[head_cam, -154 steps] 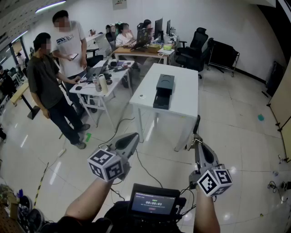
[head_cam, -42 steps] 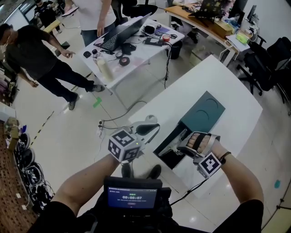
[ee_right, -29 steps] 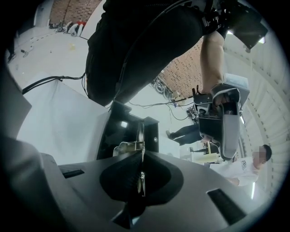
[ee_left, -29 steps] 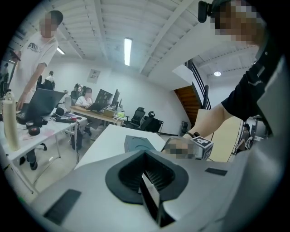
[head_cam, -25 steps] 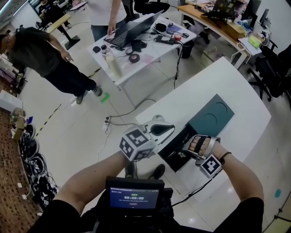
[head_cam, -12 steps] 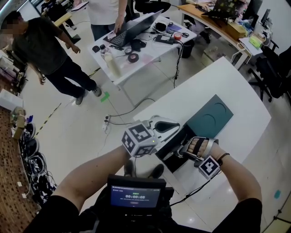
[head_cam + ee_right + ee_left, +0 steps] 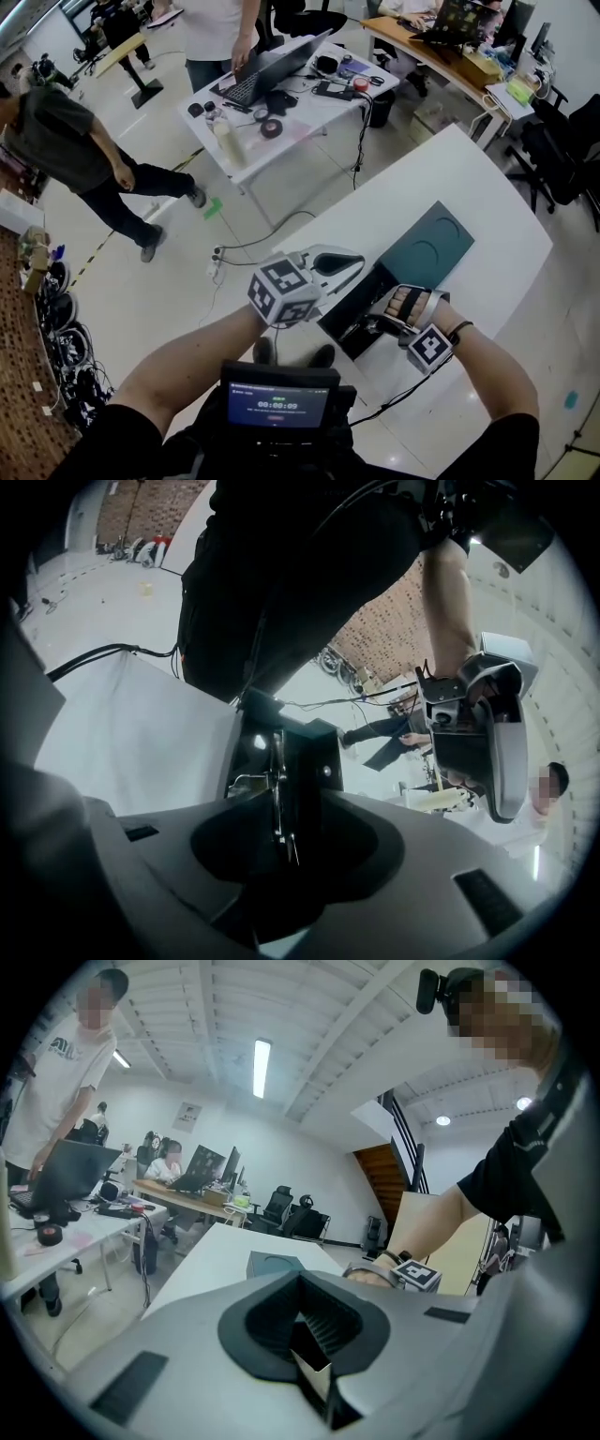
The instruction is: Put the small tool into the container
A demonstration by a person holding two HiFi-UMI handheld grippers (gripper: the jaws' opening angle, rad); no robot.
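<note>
right jaws wide over the open box, tool down inside

here we are over the white table (image 7: 469,178), where the black container (image 7: 373,284) lies open near the front edge. its teal lid (image 7: 427,246) is folded back flat behind it, with a plain ring pressed into the lid and no lettering i can read.

the right gripper (image 7: 366,328) is tipped down into the box. its jaws have just been opening and now stand wide apart. in the right gripper view the small tool (image 7: 279,803), a thin bright metal piece, stands in the gap between them. it is inside the container against the dark wall, and neither pad presses on it.

the left gripper (image 7: 360,263) hangs nearly level over the container's left rim, jaws together, nothing in them.

now for the writing. the left marker cube (image 7: 281,291) and the right marker cube (image 7: 427,349) show black-and-white square patterns, not letters. the chest screen (image 7: 272,405) carries a row of small digits that looks like 00:00:09. in the left gripper view a standing person's white shirt (image 7: 56,1063) has dark print, but it is cut off at the edge and i can't read it. the poster (image 7: 187,1115) on the far wall is too small to make out.
</note>
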